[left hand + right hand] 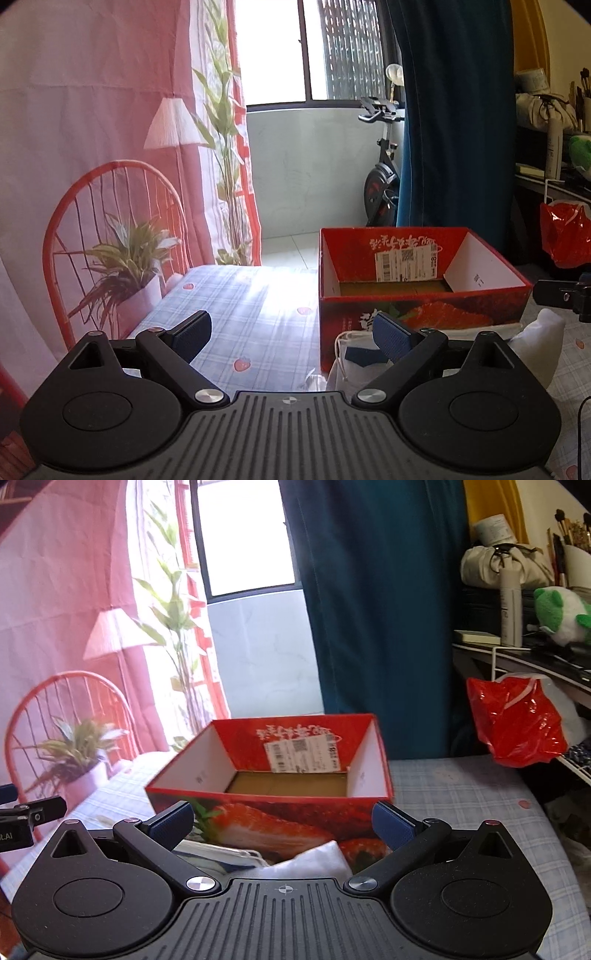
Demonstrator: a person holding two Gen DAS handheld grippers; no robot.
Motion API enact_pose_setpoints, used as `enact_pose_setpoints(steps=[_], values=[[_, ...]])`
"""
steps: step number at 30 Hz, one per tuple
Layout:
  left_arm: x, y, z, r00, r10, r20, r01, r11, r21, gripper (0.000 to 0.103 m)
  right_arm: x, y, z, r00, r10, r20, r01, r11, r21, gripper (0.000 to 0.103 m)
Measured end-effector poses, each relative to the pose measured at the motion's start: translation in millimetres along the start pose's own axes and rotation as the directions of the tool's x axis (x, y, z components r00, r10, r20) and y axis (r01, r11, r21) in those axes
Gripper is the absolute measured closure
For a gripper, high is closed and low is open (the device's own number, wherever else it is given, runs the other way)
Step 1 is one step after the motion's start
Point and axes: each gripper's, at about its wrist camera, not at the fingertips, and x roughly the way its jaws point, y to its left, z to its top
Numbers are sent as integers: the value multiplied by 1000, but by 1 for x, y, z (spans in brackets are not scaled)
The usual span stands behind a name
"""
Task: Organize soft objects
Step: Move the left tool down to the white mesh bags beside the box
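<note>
- While both tools hang with jaws apart and nothing between them, the left tool (291, 334) and right tool (282, 821) face a red strawberry-printed box (280, 812).
- Its inner wall carries a white barcode label (301, 754) (printing unreadable).
- White soft cloth items (317, 858) lie on the checked tabletop (461, 794), touching the box's near side.

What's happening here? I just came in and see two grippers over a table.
A person is sorting soft things into the red strawberry box, which looks empty. Both the left gripper and the right gripper are open and hold nothing. They hang above white cloth items lying on the checked tablecloth in front of the box. Nothing is gripped yet.
</note>
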Motion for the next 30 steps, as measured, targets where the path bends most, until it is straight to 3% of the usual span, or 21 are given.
enact_pose_setpoints(steps=[6, 13, 16, 20, 24, 30], values=[[16, 14, -15, 996, -69, -51, 66, 996, -55, 7, 6, -19, -19, 998, -59, -38, 60, 998, 29, 0], [23, 10, -28, 985, -156, -78, 150, 986, -73, 10, 11, -31, -41, 994, -54, -97, 60, 997, 53, 4], [25, 4, -38, 968, -230, -100, 222, 971, -84, 13, 9, -29, -50, 993, -32, -112, 38, 998, 51, 4], [39, -4, -52, 932, -335, -142, 317, 939, -132, 13, 13, -20, -62, 989, -19, -149, 19, 1000, -3, 8], [60, -13, -65, 911, -370, -182, 348, 927, -142, 13, 24, -16, -66, 986, -6, -168, -1, 999, -42, 12], [81, -24, -72, 891, -417, -179, 399, 908, -131, 13, 41, -24, -73, 978, 58, -200, -55, 998, 17, 17]])
